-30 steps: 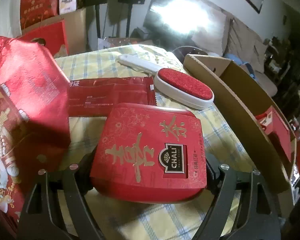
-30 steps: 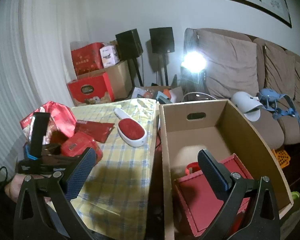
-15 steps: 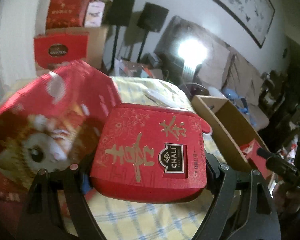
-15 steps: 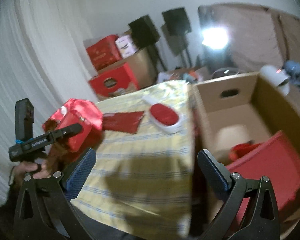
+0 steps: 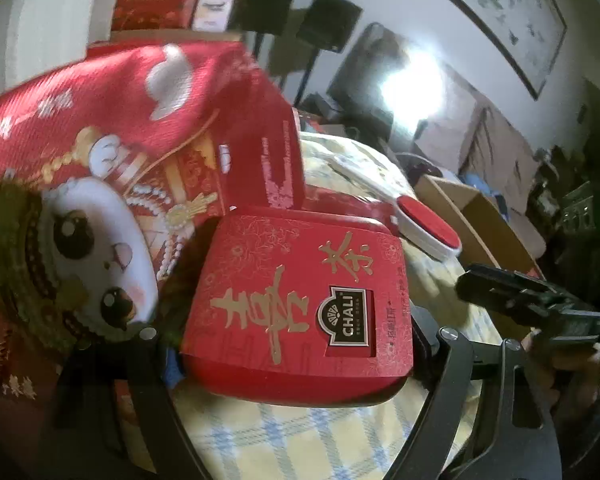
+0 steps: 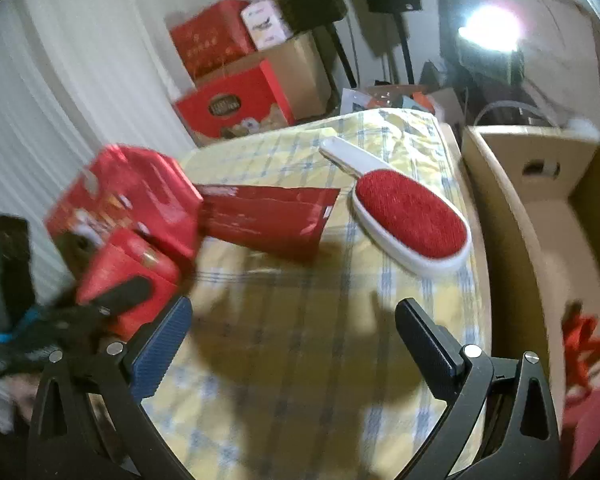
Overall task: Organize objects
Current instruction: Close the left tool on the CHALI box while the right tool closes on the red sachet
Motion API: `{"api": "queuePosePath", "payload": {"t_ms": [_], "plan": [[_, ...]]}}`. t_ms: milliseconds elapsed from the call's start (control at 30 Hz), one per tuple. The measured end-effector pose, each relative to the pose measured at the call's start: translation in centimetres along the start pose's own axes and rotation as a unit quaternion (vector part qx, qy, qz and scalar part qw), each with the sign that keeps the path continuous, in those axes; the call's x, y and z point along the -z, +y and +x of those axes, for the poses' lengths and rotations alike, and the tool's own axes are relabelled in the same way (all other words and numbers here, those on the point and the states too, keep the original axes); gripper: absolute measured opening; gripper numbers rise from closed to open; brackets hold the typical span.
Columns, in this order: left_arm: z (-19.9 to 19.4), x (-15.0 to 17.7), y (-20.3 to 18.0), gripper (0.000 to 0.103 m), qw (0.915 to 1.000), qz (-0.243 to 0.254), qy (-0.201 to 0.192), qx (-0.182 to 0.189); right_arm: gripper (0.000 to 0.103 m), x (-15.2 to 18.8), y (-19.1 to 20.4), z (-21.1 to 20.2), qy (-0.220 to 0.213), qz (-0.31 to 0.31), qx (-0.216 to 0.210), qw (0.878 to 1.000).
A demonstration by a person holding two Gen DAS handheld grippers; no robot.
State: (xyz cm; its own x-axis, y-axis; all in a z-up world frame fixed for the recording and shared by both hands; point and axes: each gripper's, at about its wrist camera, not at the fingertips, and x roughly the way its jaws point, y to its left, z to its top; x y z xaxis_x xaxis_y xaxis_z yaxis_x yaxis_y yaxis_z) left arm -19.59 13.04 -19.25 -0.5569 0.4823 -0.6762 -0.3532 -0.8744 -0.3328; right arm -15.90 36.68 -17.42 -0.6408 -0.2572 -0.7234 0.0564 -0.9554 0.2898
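The left tool [image 5: 296, 344] pinches a red tea box [image 5: 300, 304] between its two fingers, above the checked tabletop [image 5: 300, 440]. A red bag with a cartoon face [image 5: 100, 184] stands close behind the box. The right tool [image 6: 292, 340] is spread wide with nothing between its fingers. Ahead of it lie a red packet [image 6: 268, 216] and a lint brush [image 6: 408, 220]; to its right stands a cardboard box [image 6: 512, 208].

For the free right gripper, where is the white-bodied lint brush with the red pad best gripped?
Grip the white lint brush across its narrow white handle from above. It lies flat on the checked tablecloth, and the handle looks slimmer than the oval head, so open jaws should span it.
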Motion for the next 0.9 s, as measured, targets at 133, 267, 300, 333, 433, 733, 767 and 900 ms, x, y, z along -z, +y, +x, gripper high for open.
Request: {"api": "queuePosePath", "payload": {"t_ms": [133, 267, 300, 333, 433, 733, 767, 900], "plan": [[-0.1, -0.1, 1.4, 0.081, 0.9998, -0.020, -0.002, -0.002, 0.102, -1.4, 0.6, 2.4, 0.002, -0.017, 0.024, 1.000], [0.2, 0.1, 1.6, 0.081, 0.9999, -0.017, 0.002, -0.001, 0.097, -3.3, 1.8, 6.0, 0.020, -0.032, 0.033, 0.999], [0.1, 0.1, 1.7, 0.081, 0.9998, -0.019, 0.001, 0.000, 0.097, -3.6, 1.8, 6.5, 0.020, -0.029, 0.041, 0.999], [0.0, 0.1, 1.9, 0.081, 0.9997, -0.023, 0.000, 0.002, 0.097, -4.0, 1.7, 7.1, 0.020, -0.022, 0.045, 0.999], [-0.1, 0.1, 2.2, 0.081, 0.9995, -0.030, -0.001, 0.004, 0.097, -4.4, 1.6, 8.0, 0.026, -0.012, 0.049, 0.998], [0.3, 0.1, 2.0, 0.081, 0.9995, -0.029, 0.005, -0.003, 0.030, -5.0, 0.2, 8.7, 0.033, 0.018, 0.023, 0.999], [0.3, 0.1, 2.0, 0.081, 0.9995, -0.030, 0.007, -0.005, 0.016, -4.7, 0.1, 8.3, 0.028, 0.021, 0.022, 0.999], [0.0, 0.0, 1.8, 0.081, 0.9995, -0.017, 0.015, -0.021, 0.003, -2.0, 0.7, 4.5, 0.014, 0.004, 0.011, 1.000]]}}
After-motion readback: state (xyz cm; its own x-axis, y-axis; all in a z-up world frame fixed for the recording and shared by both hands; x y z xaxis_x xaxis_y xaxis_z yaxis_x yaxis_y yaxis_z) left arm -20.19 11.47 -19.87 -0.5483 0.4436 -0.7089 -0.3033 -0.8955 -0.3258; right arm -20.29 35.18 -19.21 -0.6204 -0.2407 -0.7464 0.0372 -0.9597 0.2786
